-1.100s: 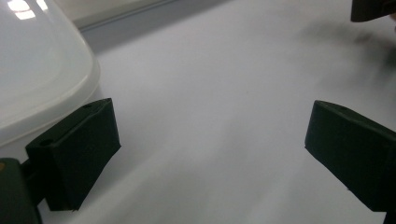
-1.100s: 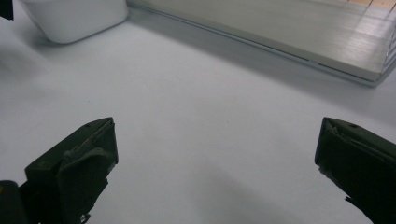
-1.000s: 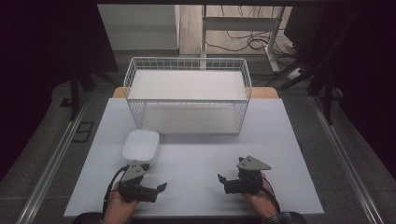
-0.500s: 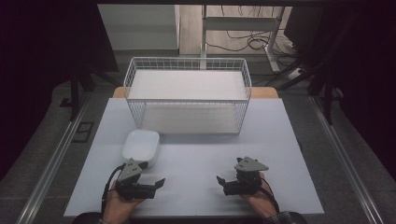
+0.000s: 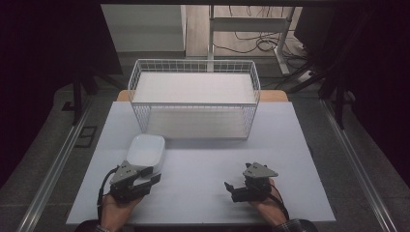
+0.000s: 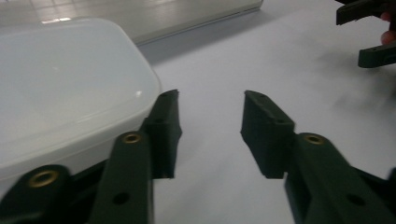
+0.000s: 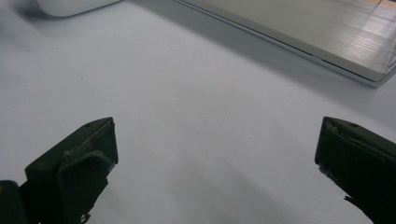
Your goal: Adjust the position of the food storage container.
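Nearest the person, the left gripper (image 5: 145,178) sat at the near end of the white plastic container (image 5: 145,151), which lay on the desk (image 5: 203,193) left of centre. Its jaws had just been closing and stood partly spread; in the left gripper view (image 6: 211,126) one jaw lay against the container's (image 6: 65,93) rounded corner, on the outside, with bare desk in the gap between the jaws, so nothing was pinched. The right gripper (image 5: 231,187) rested on the desk well to the right, jaws wide apart over bare desk in its own view (image 7: 215,154). Judged risk: with the container's wall outside the gap, further closing would catch nothing, and the jaw alongside could nudge or skid the smooth, light container sideways; a grip on the curved corner alone would likely slip or tip it on lifting. The gripper probably needed shifting so the rim sat between the jaws. Room for moving: a broad open stretch of desk lay between the two grippers and ahead of the right one. Beyond the container stood the white wire basket (image 5: 193,101), its near wall close behind the container's far end, limiting forward travel at desk level; its open top was unobstructed.
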Demonstrator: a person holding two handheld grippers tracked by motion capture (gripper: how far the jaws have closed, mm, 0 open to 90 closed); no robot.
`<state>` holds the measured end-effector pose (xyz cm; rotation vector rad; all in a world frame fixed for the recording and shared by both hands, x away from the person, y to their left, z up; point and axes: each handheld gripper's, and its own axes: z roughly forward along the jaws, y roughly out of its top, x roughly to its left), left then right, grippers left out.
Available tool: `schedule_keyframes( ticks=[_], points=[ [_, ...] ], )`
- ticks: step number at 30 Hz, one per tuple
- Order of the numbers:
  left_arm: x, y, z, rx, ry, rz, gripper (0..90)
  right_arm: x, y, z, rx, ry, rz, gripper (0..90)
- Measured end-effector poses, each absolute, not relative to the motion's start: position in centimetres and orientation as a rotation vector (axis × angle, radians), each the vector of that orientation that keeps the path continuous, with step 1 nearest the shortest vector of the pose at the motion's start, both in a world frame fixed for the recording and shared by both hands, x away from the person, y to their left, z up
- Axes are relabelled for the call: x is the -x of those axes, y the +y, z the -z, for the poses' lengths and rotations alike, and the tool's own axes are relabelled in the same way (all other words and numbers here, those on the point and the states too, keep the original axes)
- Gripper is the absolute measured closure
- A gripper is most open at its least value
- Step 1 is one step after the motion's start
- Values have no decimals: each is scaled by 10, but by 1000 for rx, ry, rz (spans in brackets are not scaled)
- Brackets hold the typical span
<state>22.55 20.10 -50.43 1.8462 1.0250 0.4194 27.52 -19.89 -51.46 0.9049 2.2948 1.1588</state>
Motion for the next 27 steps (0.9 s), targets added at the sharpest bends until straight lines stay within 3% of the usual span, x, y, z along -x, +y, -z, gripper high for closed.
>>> schedule_keyframes(
  ticks=[3, 4, 9, 13, 18, 27],
  points=[
    [-228, 206, 503, -1833, 1033, -419, 642, -275, -199, 515, -902, 2299, -1155, 0],
    [-230, 212, 503, -1813, 1043, -421, 704, -275, -199, 514, -897, 2301, -1150, 0],
    [-236, 229, 501, -1759, 1098, -445, 823, -276, -199, 515, -898, 2300, -1147, 0],
    [-239, 234, 501, -1770, 1118, -490, 887, -276, -199, 515, -891, 2305, -1142, 0],
    [-246, 242, 501, -1765, 1152, -554, 900, -276, -198, 516, -885, 2313, -1129, 0],
    [-252, 275, 508, -1641, 1252, -550, 900, -276, -199, 516, -887, 2311, -1127, 0]
  ],
)
